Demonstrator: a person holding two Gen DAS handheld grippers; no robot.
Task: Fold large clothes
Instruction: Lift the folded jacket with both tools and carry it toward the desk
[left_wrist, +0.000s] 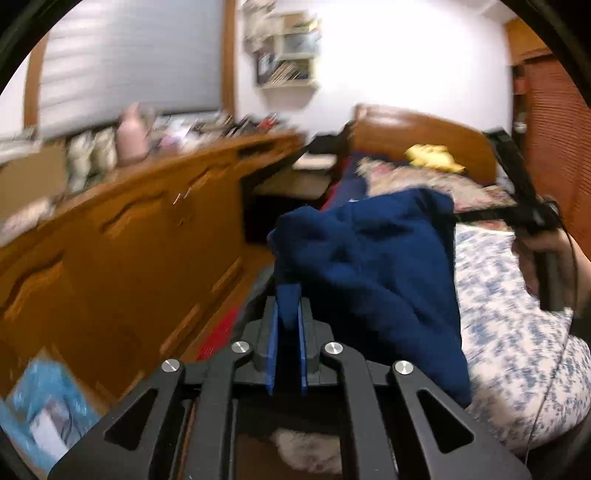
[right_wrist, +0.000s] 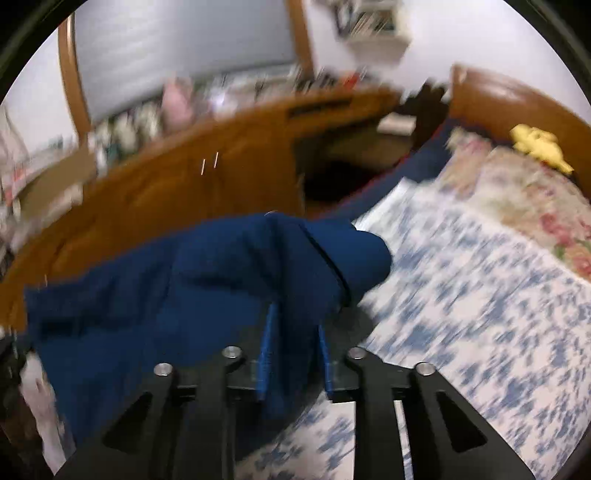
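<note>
Left gripper (left_wrist: 287, 295): lower centre of the left wrist view; blue-padded fingers pressed close together, pinching a fold of the navy garment between them.
Right gripper (right_wrist: 293, 317): lower centre of the right wrist view; blue pads set a little apart with a thick bunch of navy cloth clamped between them; also seen at the right edge of the left wrist view, held by a hand (left_wrist: 546, 262).
Navy garment (left_wrist: 373, 266): dark blue, thick, crumpled; lifted and hanging between the two grippers. Centre of the left wrist view, draping down toward the lower right over the bed; centre and left of the right wrist view (right_wrist: 177, 295), spreading out to the left edge.
Bed cover (left_wrist: 517, 325): white with blue print; right side of the left wrist view, under and beside the hanging cloth; fills the right half of the right wrist view.
Floral pillow (right_wrist: 532, 206): pink and cream; upper right of the right wrist view, near the headboard.
Headboard (left_wrist: 417, 136): brown wood, curved top; upper right of centre.
Yellow item (left_wrist: 434, 157): lying at the head of the bed; kind not discernible through blur.
Wooden cabinet (left_wrist: 129, 229): long, brown; left half of the left wrist view, top crowded with blurred objects.
Wall shelf (left_wrist: 291, 51): upper centre, holding books.
Window blind (left_wrist: 129, 59): pale, upper left.
</note>
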